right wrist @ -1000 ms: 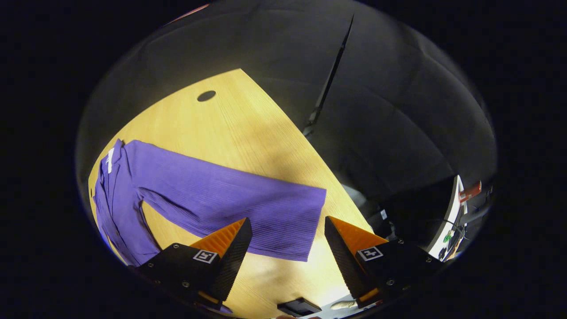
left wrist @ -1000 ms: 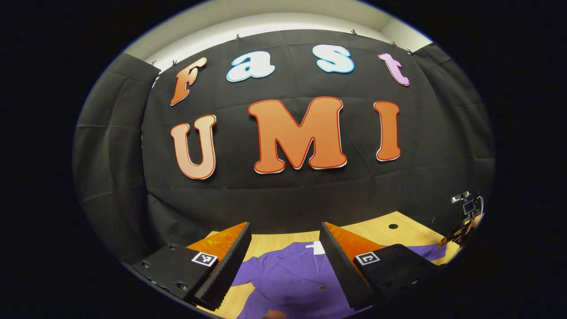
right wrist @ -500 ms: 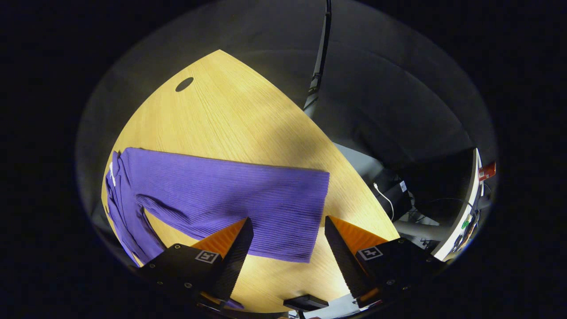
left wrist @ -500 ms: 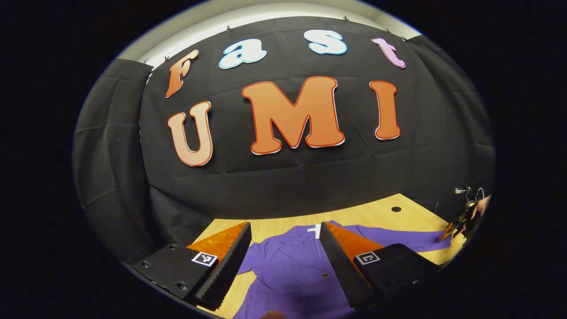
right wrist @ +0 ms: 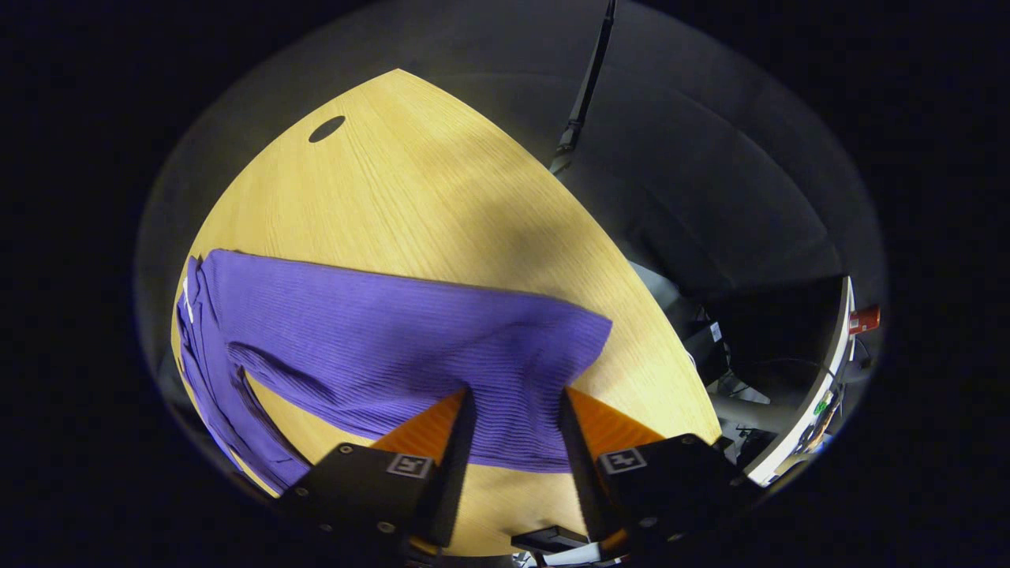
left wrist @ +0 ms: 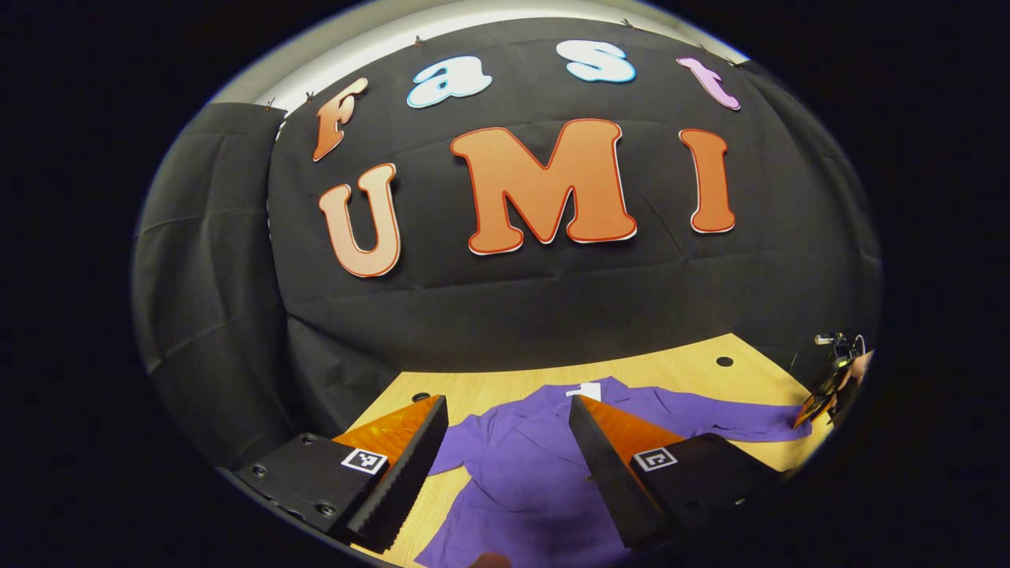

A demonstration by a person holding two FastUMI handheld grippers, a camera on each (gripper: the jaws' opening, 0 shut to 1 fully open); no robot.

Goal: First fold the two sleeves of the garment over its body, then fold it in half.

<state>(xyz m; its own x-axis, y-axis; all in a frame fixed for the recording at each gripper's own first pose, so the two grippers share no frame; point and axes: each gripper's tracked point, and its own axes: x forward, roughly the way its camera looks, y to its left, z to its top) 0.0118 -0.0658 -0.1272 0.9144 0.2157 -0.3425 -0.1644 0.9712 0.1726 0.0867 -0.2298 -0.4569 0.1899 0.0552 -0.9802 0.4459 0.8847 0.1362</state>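
the purple garment (left wrist: pixel 521 473) lies spread flat on the wooden table (right wrist: pixel 410 197), collar toward the booth's wall, with one long sleeve (right wrist: pixel 410 347) stretched out sideways across the tabletop toward the table's edge. in the right gripper view the right gripper (right wrist: pixel 511 430) has its fingers either side of the cuff end of that sleeve, the gap between them narrow with fabric bunched up in it; it looks like the cloth is being pinched, but i cannot tell from this angle whether both fingers actually press on it. the left gripper (left wrist: pixel 505 465) hangs above the body of the garment with its jaws wide apart and nothing between them. the fabric is a ribbed knit, so i'd judge it light, soft and floppy, with some stretch: it will drape and sag from wherever it is held and won't keep any shape by itself. the cuff is the sensible place to take hold, since lifting there lets the whole sleeve trail over onto the body. a shallow bite may slip off the knit, and dragging low across the wood could pull the body out of square, so the left gripper could steady the shoulder.
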